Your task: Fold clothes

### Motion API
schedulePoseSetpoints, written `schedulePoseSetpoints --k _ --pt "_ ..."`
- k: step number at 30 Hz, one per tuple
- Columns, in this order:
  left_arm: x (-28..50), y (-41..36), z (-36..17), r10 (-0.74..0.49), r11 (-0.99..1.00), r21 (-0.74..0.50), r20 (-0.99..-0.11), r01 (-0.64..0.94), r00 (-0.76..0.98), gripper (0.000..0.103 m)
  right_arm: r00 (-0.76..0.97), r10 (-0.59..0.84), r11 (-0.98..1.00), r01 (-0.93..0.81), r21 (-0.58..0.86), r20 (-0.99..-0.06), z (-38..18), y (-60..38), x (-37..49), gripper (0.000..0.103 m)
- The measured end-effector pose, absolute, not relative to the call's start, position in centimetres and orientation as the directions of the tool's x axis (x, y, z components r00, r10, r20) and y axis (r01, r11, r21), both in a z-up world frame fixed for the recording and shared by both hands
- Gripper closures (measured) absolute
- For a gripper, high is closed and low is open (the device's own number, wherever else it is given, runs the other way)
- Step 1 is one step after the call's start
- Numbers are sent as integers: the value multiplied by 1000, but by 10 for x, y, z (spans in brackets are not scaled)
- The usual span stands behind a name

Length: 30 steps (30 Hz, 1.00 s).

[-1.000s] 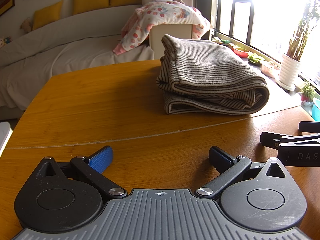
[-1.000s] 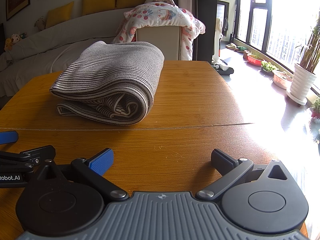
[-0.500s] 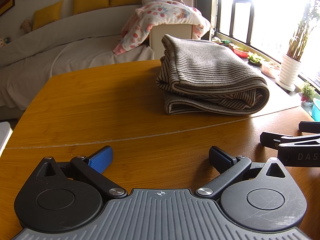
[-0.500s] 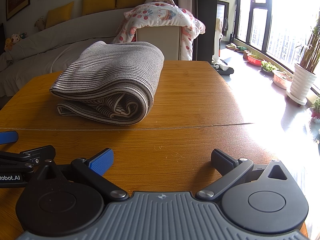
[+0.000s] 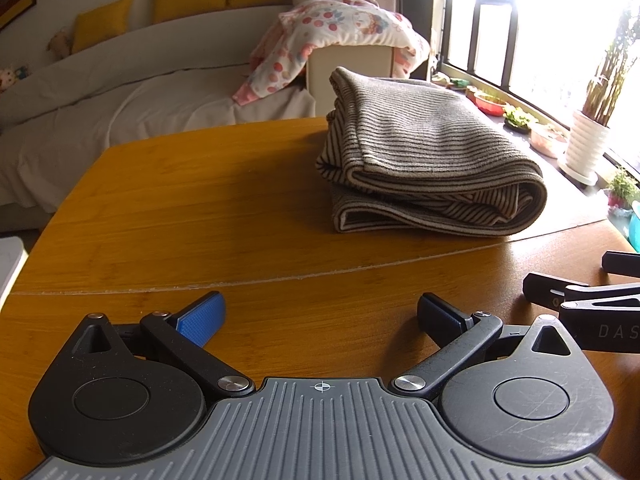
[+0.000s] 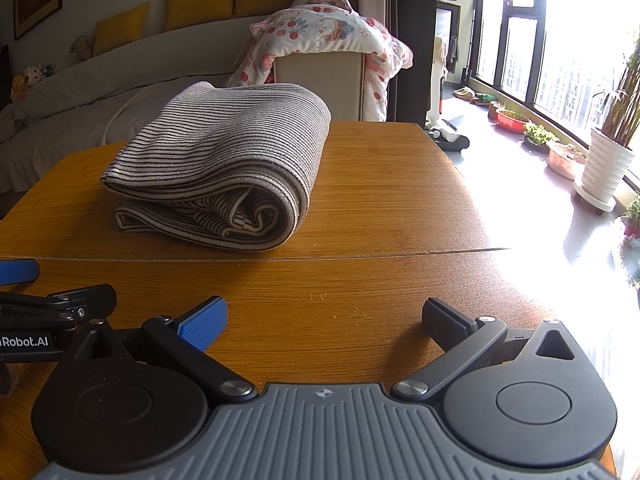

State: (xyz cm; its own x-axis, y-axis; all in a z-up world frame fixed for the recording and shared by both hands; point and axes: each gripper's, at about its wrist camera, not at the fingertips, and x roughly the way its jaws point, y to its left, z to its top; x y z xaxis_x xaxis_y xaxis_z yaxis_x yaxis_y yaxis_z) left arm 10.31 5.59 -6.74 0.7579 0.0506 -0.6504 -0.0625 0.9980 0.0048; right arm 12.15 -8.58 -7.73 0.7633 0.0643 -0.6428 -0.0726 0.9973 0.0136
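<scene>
wooden table [image 5: 200,208]: bare surface left of and in front of the striped garment [image 5: 424,160]; far edge just behind it, right edge near in the right wrist view. garment folded, lying flat beyond the table seam, well apart from both tools; rolled fold faces right, long axis running left-right across the table. left gripper [image 5: 320,316] low over the near table, fingers spread wide, empty. right gripper [image 6: 324,320] beside it, likewise spread, empty. nothing has moved since the earlier frames.
</scene>
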Motion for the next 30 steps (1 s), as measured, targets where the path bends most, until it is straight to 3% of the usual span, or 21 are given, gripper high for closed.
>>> schedulePoseSetpoints --k 25,27,30 --pt "104 56 -67 59 997 7 -651 -72 757 0 763 72 997 -82 14 -643 -77 -84 122 0" --pt "102 59 -66 48 997 -9 -645 -71 763 0 763 72 996 -82 14 -643 -77 -84 122 0" --pt "97 75 -62 -63 993 -121 -601 -13 796 0 763 73 996 -84 14 -642 -77 -84 122 0"
